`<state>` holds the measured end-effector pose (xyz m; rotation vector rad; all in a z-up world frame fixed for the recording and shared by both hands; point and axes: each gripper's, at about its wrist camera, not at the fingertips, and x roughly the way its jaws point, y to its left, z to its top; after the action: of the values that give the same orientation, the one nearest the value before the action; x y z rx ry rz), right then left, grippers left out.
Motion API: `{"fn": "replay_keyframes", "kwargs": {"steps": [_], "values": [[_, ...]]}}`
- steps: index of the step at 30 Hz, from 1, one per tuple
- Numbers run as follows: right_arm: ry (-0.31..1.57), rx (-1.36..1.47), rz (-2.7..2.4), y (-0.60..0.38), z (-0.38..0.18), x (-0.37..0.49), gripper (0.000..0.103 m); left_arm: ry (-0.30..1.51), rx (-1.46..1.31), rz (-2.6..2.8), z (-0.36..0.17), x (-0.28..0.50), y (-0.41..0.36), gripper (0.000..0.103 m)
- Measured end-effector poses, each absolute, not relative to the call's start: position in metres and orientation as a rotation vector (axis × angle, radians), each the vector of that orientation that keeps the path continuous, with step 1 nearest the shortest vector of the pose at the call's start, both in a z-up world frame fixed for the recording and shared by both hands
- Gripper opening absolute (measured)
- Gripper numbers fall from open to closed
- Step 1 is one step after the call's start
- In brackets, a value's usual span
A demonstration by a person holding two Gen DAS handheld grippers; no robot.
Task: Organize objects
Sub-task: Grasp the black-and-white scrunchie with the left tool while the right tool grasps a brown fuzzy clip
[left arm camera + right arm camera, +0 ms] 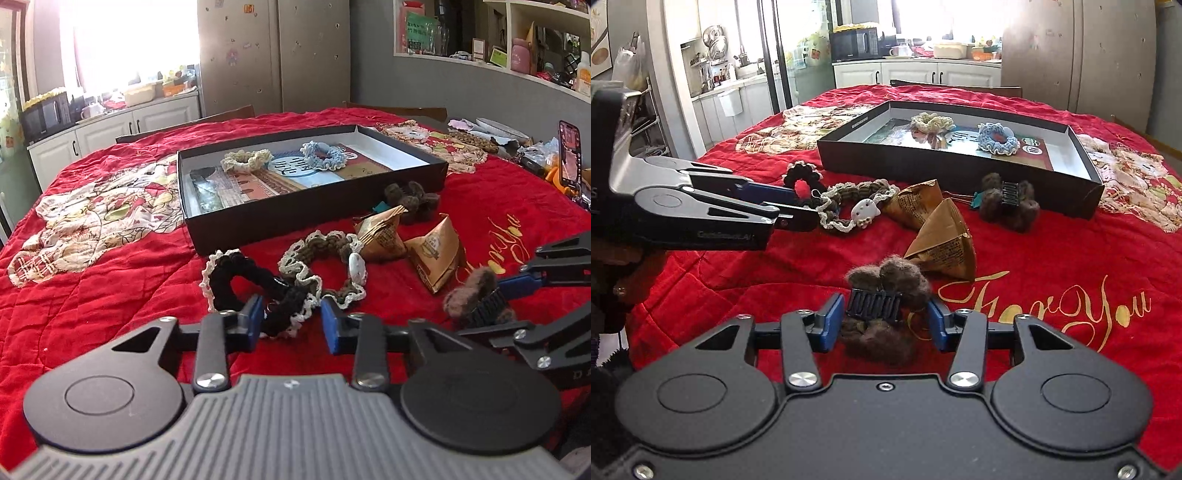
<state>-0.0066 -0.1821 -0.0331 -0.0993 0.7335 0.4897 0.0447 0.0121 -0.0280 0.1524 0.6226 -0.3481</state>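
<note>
A black scrunchie with white lace trim point(236, 273) lies on the red quilt. One end of it sits between the blue pads of my left gripper point(291, 321), which is open, with a small gap at the right pad. From the right wrist view my left gripper point(790, 205) reaches in from the left around that scrunchie point(803, 173). A brown furry hair claw point(886, 291) rests on the quilt between the pads of my open right gripper point(884, 323), both pads close beside it. An open black box point(258, 229) holds a cream scrunchie point(245, 158) and a blue scrunchie point(323, 155).
An olive scrunchie with a white charm point(325, 269) lies beside the black one. Two brown paper packets point(436, 258) and a second furry claw point(410, 201) lie near the box's front wall. A phone on a stand point(570, 155) and clutter sit at the far right.
</note>
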Motion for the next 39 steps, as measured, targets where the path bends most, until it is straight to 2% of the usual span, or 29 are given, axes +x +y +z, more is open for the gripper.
{"fn": "replay_keyframes", "kwargs": {"steps": [4,9,12,39], "values": [[0.742,-0.093,0.502,-0.181,-0.034,-0.006,0.037,0.623,0.161,-0.351,-0.029,0.045,0.012,0.030],[0.748,-0.090,0.515,-0.181,-0.034,-0.006,0.033,0.635,0.148,-0.350,-0.030,0.047,0.014,0.018],[0.749,-0.089,0.522,-0.181,-0.034,-0.006,0.032,0.642,0.110,-0.345,-0.030,0.049,0.019,0.015],[0.653,-0.075,0.536,-0.188,-0.001,-0.006,0.031,0.594,0.062,-0.384,0.000,0.037,0.023,0.014]]}}
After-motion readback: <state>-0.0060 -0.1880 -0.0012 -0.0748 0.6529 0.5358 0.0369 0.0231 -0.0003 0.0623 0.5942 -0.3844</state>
